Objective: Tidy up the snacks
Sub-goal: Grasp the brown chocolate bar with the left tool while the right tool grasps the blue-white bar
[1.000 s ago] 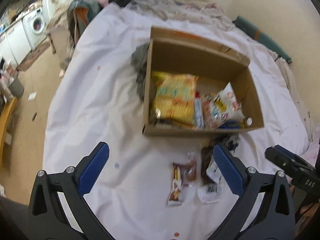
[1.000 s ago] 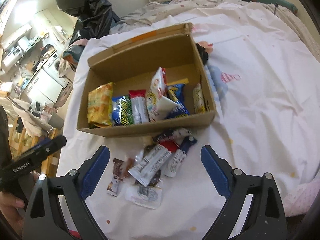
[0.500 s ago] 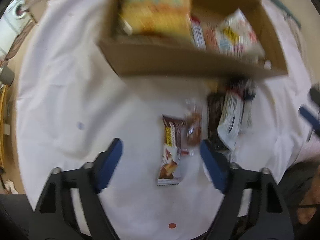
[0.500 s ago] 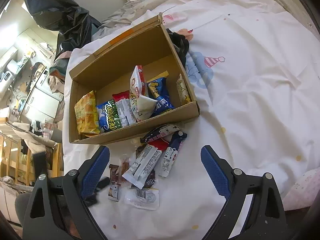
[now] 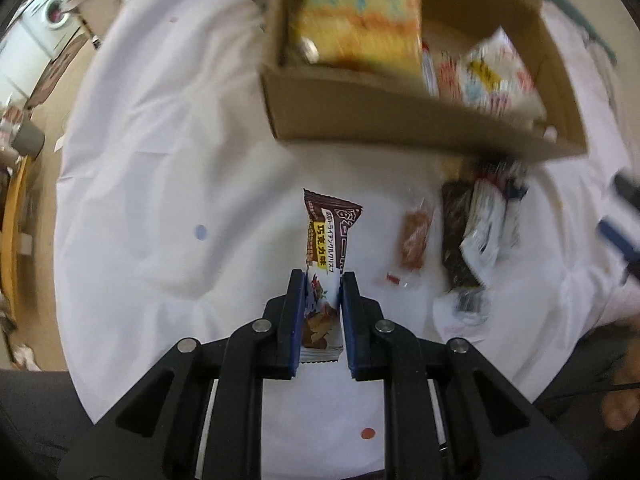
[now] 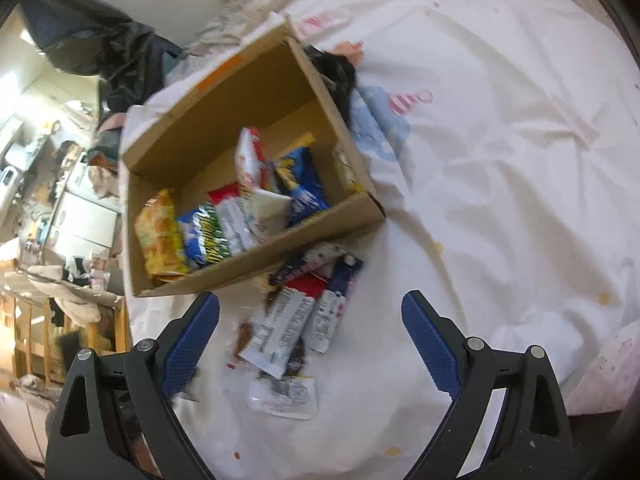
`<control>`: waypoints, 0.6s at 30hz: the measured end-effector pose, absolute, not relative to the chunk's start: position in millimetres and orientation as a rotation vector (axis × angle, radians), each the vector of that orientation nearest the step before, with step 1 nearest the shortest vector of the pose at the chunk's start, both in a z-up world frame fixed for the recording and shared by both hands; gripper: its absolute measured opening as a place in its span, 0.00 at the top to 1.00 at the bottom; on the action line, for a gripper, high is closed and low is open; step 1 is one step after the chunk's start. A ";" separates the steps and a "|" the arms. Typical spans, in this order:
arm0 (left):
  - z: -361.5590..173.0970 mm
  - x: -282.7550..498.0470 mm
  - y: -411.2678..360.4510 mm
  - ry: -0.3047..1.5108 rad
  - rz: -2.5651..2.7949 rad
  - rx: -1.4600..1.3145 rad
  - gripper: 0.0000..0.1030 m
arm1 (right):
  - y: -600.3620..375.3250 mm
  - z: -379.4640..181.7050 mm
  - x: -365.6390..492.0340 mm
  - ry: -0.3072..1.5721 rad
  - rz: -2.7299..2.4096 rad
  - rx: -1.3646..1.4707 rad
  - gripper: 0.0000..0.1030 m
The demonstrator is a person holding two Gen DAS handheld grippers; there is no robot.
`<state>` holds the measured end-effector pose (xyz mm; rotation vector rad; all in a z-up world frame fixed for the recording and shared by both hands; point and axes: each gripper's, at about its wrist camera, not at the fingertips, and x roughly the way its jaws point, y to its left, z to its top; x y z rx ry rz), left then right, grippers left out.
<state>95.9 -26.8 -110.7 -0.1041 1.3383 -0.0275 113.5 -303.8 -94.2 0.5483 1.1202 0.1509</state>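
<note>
Looking along the left jaws: the left gripper points steeply down at the bed's white sheet.
Left jaws: closed tight on the near end of a brown-and-white chocolate wafer bar, one blue pad on each side of the wrapper; the bar's far end sticks out toward the box.
Cardboard box: on the sheet beyond the bar, blurred; a yellow snack bag lies at its left end and a white packet at its right.
Loose snacks: a small orange packet lies just right of the bar, apart from it; a dark bar and a white wrapper are piled further right, near the box's front wall.
Right edge: a blue-and-black part of the other tool shows, too blurred to read.

Right wrist view: the right gripper hangs over the sheet in front of the box.
Right jaws: spread wide, holding nothing.
Between the pads: a pile of loose snack wrappers on the sheet, touching the box's front wall.
Box contents: a yellow bag at the left end, then a blue-and-green packet, white packets and a blue bag toward the right.
Bed surroundings: a black garment lies behind the box's far right corner.
</note>
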 end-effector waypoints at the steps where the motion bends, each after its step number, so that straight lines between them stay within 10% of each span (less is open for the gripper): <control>1: -104.2 95.3 -23.4 1.320 -0.018 -0.126 0.86 | -304.1 -99.5 115.0 1.144 0.139 0.551 0.09; 11: -88.1 96.2 -15.5 1.306 -0.030 -0.194 0.86 | -282.0 -152.0 146.3 1.344 0.096 0.533 0.47; 18: -93.3 105.7 -14.5 1.311 -0.021 -0.213 0.86 | -251.1 -165.8 160.5 1.397 0.084 0.386 0.53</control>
